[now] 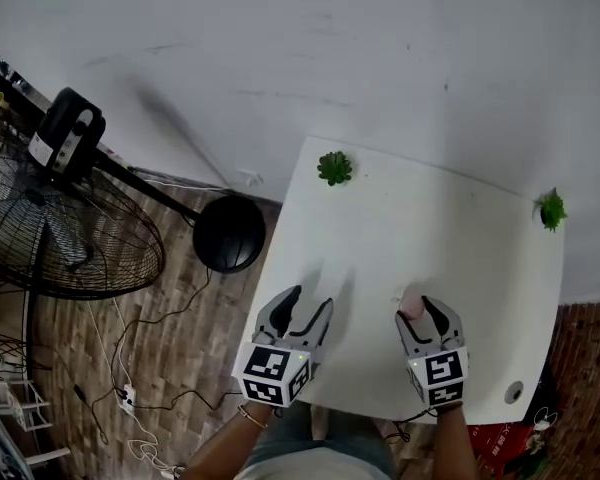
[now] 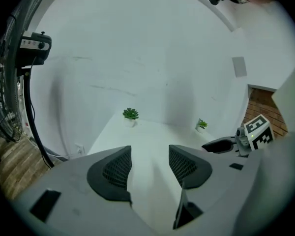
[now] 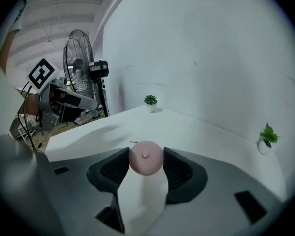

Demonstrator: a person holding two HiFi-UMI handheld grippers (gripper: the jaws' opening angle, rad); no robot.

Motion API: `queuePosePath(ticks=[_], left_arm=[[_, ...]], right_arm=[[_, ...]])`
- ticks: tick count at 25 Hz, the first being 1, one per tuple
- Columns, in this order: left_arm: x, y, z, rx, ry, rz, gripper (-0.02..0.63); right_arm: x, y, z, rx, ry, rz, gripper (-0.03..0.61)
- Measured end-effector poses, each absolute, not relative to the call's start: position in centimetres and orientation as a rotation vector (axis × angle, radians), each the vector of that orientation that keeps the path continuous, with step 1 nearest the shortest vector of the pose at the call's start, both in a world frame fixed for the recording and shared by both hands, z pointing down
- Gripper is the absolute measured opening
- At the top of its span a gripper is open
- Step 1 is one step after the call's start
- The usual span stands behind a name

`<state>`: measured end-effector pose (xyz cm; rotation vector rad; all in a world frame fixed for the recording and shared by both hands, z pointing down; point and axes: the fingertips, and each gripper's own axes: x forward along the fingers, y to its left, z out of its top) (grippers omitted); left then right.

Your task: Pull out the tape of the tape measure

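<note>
A small round pink tape measure sits between the jaws of my right gripper, which is shut on it; a tiny tab shows at its left edge. From the head view the pink tape measure peeks out at the tips of the right gripper, low over the white table. My left gripper hovers near the table's front left edge, open with nothing between its jaws. In the left gripper view, the left gripper has only bare tabletop in its gap.
Two small potted plants stand at the table's far corners. A standing fan with a round black base is on the wood floor to the left, with cables. A white wall lies behind the table.
</note>
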<state>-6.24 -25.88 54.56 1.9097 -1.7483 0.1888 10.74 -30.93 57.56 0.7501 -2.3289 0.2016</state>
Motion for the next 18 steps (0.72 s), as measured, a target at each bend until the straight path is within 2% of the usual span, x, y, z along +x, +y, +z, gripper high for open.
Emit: queuePosePath(ticks=[13,18], left_arm=[[0.1,-27.1,47.5,2.218,-1.382,0.102,0.233],[2.6,-27.2,45.0,2.321,-1.162,0.048,0.213]], right_arm=[[9.9,-30.0,48.3,0.605,-2.568,-0.02,0.216],[9.5,-29.0,45.2,0.542,-2.652,-0.112,0.216]])
